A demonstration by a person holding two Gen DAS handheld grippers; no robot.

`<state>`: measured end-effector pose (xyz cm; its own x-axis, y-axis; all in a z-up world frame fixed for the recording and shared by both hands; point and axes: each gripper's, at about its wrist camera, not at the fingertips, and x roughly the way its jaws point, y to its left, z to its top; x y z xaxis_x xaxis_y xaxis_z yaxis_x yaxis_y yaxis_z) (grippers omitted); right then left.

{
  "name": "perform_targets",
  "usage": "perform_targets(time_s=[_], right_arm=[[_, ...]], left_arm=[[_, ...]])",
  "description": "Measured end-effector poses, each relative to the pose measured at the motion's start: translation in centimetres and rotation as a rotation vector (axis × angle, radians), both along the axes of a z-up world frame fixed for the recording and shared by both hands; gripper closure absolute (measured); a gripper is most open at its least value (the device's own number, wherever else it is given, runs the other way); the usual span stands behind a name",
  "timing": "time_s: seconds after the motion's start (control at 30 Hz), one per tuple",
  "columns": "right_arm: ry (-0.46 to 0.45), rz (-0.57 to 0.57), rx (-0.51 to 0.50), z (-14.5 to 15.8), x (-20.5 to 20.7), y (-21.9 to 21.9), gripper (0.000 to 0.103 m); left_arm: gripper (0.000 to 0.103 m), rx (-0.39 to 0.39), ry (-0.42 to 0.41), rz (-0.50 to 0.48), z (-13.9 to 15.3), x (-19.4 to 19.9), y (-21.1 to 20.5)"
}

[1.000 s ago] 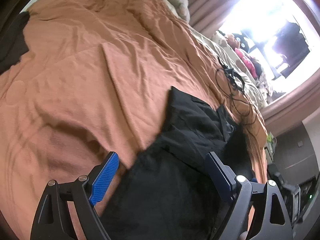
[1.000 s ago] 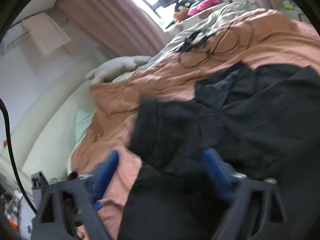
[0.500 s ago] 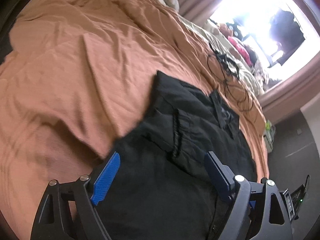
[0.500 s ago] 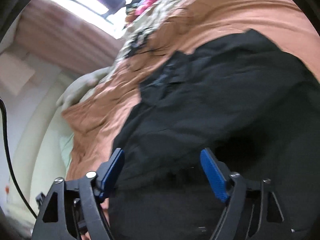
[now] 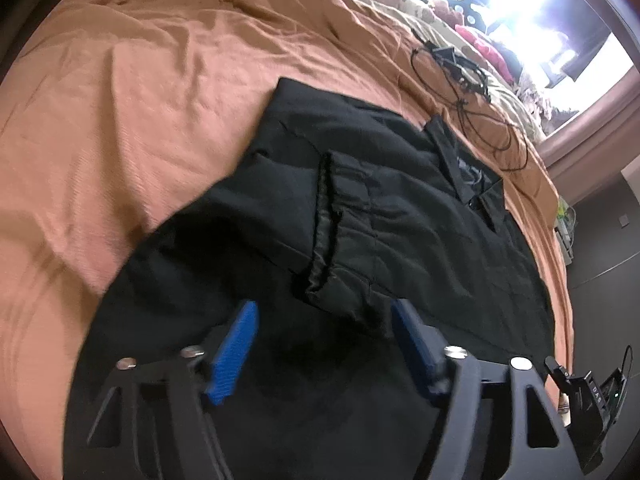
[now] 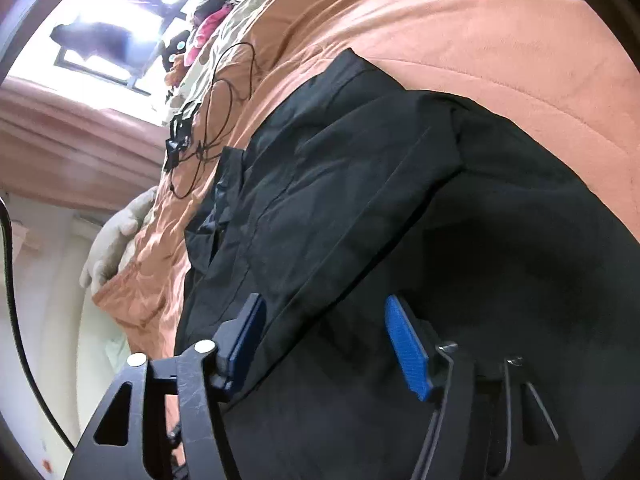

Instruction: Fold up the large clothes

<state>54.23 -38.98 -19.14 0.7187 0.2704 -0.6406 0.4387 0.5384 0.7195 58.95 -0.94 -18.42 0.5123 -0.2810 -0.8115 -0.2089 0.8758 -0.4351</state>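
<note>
lying across a rumpled orange bedspread (image 5: 168, 92): one black collared shirt (image 5: 400, 208), matte woven cloth, sleeve folded inward, hem toward the cameras. left gripper (image 5: 324, 320), blue ribbed pads, jaws half apart and lately closing over the shirt's lower cloth; no pinch is seen. right gripper (image 6: 320, 320) likewise, straddling a folded edge. thin black cable (image 5: 468, 92) coiled beyond the shirt's collar.

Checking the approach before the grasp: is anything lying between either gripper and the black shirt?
Nothing visible. The left gripper and right gripper, jaws just closing, sit right over the shirt. The cable lies beyond its collar.
</note>
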Motion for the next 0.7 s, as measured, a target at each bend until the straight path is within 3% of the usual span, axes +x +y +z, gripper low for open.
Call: perform_targets(time_s=[0.03, 0.1, 0.17, 0.4, 0.7], right_arm=[[-0.005, -0.003, 0.006, -0.3, 0.3, -0.3, 0.049], [-0.009, -0.008, 0.011, -0.6, 0.6, -0.7, 0.073], [-0.018, 0.0, 0.029, -0.9, 0.9, -0.9, 0.091], [-0.083, 0.059, 0.019, 0.1, 1.3, 0.6, 0.095], [-0.068, 0.076, 0.04, -0.6, 2.3, 1.3, 0.095]], left_arm=[[0.052, 0.005, 0.002, 0.0, -0.2, 0.0, -0.1], [0.081, -0.004, 0.003, -0.005, -0.3, 0.0, -0.3], [0.083, -0.007, -0.009, -0.01, 0.1, -0.2, -0.4], [0.09, -0.047, -0.112, 0.03, 2.1, 0.2, 0.9], [0.088, -0.092, -0.06, 0.062, 0.6, 1.5, 2.2]])
